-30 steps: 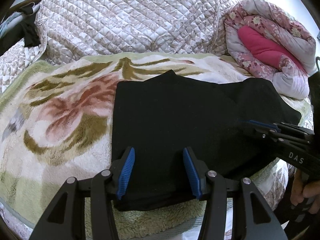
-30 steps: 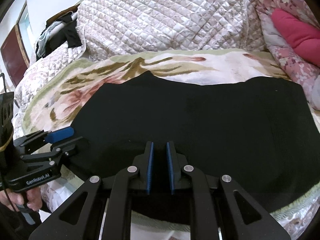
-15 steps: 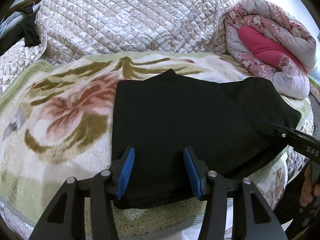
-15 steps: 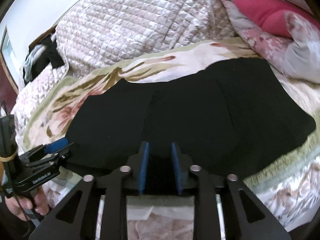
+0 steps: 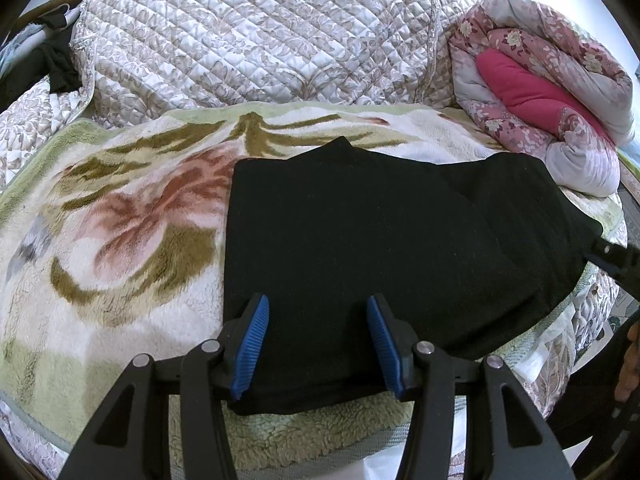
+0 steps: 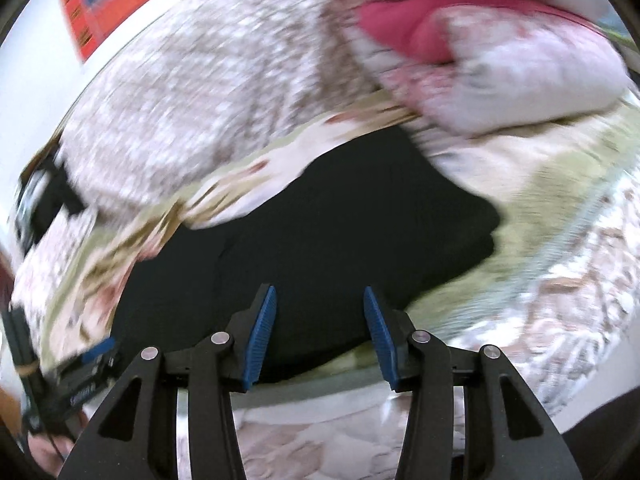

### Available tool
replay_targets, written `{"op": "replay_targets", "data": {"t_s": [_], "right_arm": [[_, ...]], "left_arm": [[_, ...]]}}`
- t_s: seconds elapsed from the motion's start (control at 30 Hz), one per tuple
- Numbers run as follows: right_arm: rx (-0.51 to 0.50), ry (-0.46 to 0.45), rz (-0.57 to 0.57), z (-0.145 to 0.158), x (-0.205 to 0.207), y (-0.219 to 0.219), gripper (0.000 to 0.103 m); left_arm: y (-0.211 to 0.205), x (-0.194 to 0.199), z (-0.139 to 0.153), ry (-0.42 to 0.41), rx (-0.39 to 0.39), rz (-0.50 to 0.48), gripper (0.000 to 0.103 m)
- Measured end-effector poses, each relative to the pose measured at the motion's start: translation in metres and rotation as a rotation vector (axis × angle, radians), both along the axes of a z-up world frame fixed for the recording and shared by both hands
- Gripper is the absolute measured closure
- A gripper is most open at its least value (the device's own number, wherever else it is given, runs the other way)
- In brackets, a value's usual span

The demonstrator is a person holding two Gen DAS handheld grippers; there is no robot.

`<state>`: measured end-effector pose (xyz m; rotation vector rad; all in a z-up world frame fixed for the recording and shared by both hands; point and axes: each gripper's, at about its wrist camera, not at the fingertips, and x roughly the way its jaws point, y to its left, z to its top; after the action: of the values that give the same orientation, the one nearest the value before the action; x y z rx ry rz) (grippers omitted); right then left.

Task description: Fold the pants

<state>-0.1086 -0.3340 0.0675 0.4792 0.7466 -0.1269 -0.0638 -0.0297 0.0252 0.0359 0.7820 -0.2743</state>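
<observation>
- Between our left gripper [image 5: 316, 342] fingers lies the near edge of the black pants [image 5: 380, 248], which spread away ahead of the tips over the fleece blanket [image 5: 120, 240].
- We hold the left fingers [image 5: 252, 344] wide apart, blue pads facing each other across the dark cloth and gripping nothing; whether the tips touch the fabric we cannot tell.
- Ahead of the left fingers and off to their right, one layer of the pants laps over another along a slanting edge, so the cloth there is doubled.
- Beyond the pants, further ahead of the left fingertips, rises a quilted cover [image 5: 260, 40]; ahead and to the right sits a rolled floral comforter [image 5: 552, 92] with a pink inside.
- At the far right of the left wrist view, level with the fingertips, a dark tip of our right gripper [image 5: 612, 256] sits at the right edge of the pants.
- In the right wrist view everything but the gripper is smeared with blur.
- We hold the right gripper [image 6: 320, 334] with its fingers [image 6: 378, 332] wide apart as well, nothing between the pads.
- Between and ahead of the right fingers we see the pants [image 6: 320, 232] as a dark mass, its right end reaching past the right-hand finger and stopping on the blanket [image 6: 552, 200].
- To the left of the right fingers, low down, our left gripper [image 6: 76, 380] shows as a blurred black body with a blue pad.
- Ahead of the right fingers and to the right looms the comforter [image 6: 480, 64], the quilted cover [image 6: 208, 100] to its left.
</observation>
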Motion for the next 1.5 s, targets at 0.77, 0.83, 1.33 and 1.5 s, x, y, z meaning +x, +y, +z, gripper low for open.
{"op": "replay_targets", "data": {"t_s": [0.77, 0.83, 1.33, 1.5], "right_arm": [[0.201, -0.025, -0.112, -0.024, 0.018, -0.047, 0.055], [0.185, -0.031, -0.108, -0.020, 0.025, -0.046, 0.053], [0.087, 0.013, -0.069, -0.020, 0.058, -0.047, 0.075], [0.050, -0.015, -0.013, -0.003, 0.061, -0.033, 0.082]], "left_arm": [[0.000, -0.001, -0.001, -0.002, 0.003, 0.000, 0.047], [0.000, 0.000, -0.001, -0.002, 0.003, 0.001, 0.047], [-0.001, 0.001, -0.001, -0.002, 0.004, 0.000, 0.045], [-0.001, 0.001, -0.001, 0.000, 0.009, -0.004, 0.045]]}}
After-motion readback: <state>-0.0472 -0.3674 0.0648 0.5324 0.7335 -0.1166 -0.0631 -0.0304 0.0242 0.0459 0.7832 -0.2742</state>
